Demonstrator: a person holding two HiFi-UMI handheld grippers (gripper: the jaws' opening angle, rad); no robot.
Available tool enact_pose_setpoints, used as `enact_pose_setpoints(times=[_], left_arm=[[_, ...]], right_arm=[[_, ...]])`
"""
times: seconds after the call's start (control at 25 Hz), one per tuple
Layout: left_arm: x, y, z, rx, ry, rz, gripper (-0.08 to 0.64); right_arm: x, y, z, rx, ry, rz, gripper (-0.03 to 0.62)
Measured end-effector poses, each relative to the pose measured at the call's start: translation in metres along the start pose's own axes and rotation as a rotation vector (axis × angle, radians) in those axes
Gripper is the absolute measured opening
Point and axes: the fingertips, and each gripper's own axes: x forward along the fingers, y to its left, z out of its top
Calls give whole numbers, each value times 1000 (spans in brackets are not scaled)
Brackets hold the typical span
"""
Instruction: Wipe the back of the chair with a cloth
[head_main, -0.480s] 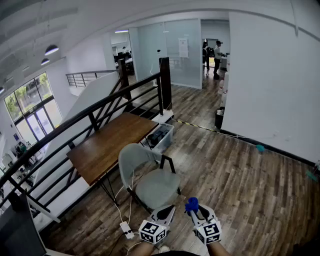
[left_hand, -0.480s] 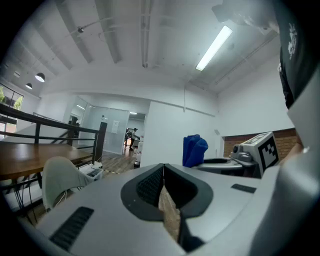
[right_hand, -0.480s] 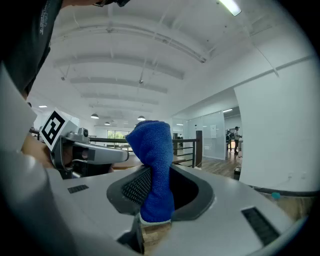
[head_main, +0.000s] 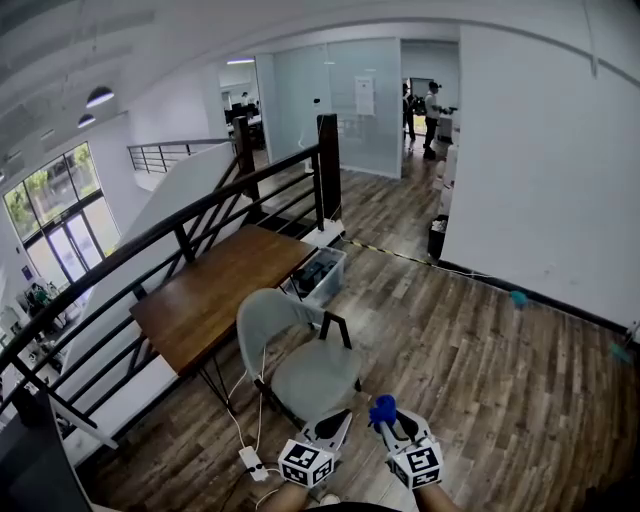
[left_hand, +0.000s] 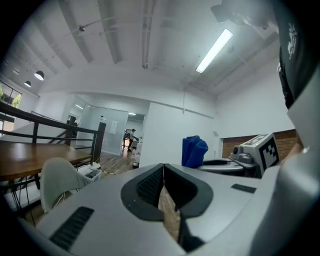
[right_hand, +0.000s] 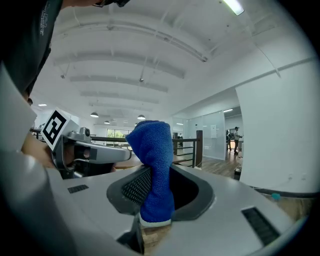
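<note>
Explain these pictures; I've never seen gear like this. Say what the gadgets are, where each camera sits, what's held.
No robot: a person carries two hand-held, two-jaw grippers. The wide picture comes from a camera on the person's head, looking down at both grippers, a grey chair and a wooden table. The other two come from cameras riding on each gripper. The left gripper has its jaws together, nothing between them. The right gripper is shut on a blue cloth, meant for wiping the chair's back; it is not at the chair yet.

A dark plank floor (head_main: 480, 340) meets white walls (head_main: 540, 150); a black railing (head_main: 329, 175) runs beside a wooden desk (head_main: 215, 290).
</note>
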Motion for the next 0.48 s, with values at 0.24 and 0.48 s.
enact_pose_setpoints(times=[0.24, 0.48], left_arm=[[-2, 12, 2, 8, -7, -24, 8], [-6, 26, 7, 13, -12, -54, 8]], right_arm=[[11, 3, 10, 37, -58, -16, 101], [21, 15, 12, 44, -61, -34, 101]])
